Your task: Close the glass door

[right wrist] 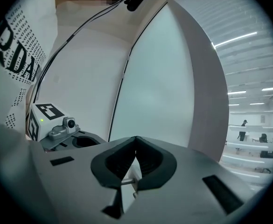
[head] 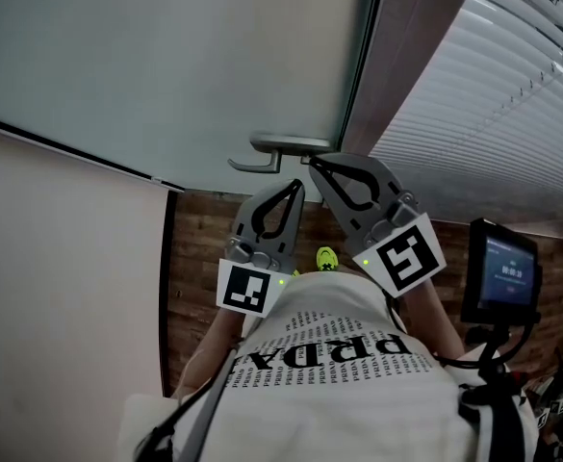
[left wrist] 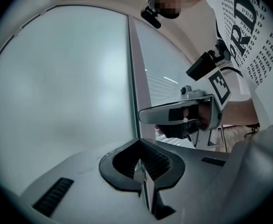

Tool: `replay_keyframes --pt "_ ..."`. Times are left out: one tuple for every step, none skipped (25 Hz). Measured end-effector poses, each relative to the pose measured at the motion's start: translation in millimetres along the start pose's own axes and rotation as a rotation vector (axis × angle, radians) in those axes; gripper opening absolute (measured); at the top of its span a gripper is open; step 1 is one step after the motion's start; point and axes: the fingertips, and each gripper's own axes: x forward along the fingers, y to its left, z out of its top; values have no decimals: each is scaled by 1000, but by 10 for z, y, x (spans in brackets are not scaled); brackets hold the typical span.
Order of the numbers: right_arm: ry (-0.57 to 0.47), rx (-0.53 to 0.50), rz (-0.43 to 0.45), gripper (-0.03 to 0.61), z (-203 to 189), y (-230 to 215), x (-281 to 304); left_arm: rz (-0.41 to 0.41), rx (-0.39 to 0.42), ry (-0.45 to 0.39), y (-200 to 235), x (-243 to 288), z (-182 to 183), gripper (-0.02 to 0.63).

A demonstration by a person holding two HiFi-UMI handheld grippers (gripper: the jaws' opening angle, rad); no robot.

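Note:
The frosted glass door (head: 166,65) fills the upper head view, with a silver lever handle (head: 286,145) at its edge by the brown frame (head: 401,56). My right gripper (head: 313,163) is shut, its tip just under the handle's right end; contact is unclear. My left gripper (head: 298,187) is shut too, a little lower and to the left, empty. In the left gripper view my left gripper (left wrist: 138,143) faces the glass (left wrist: 61,87) with the right gripper (left wrist: 148,115) beside it. The right gripper (right wrist: 135,139) points at the glass (right wrist: 159,78) in its own view.
White blinds (head: 512,85) hang behind glass right of the frame. A dark screen on a stand (head: 498,268) is at the right. A pale wall panel (head: 60,277) is at the left, with wood flooring (head: 194,239) below. The person's printed white shirt (head: 329,364) fills the bottom.

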Motion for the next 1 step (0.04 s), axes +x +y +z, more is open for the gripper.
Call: replay_keyframes --pt "2 -2 3 -3 -8 10 0 1 -2 5 -3 -8 -19 3"
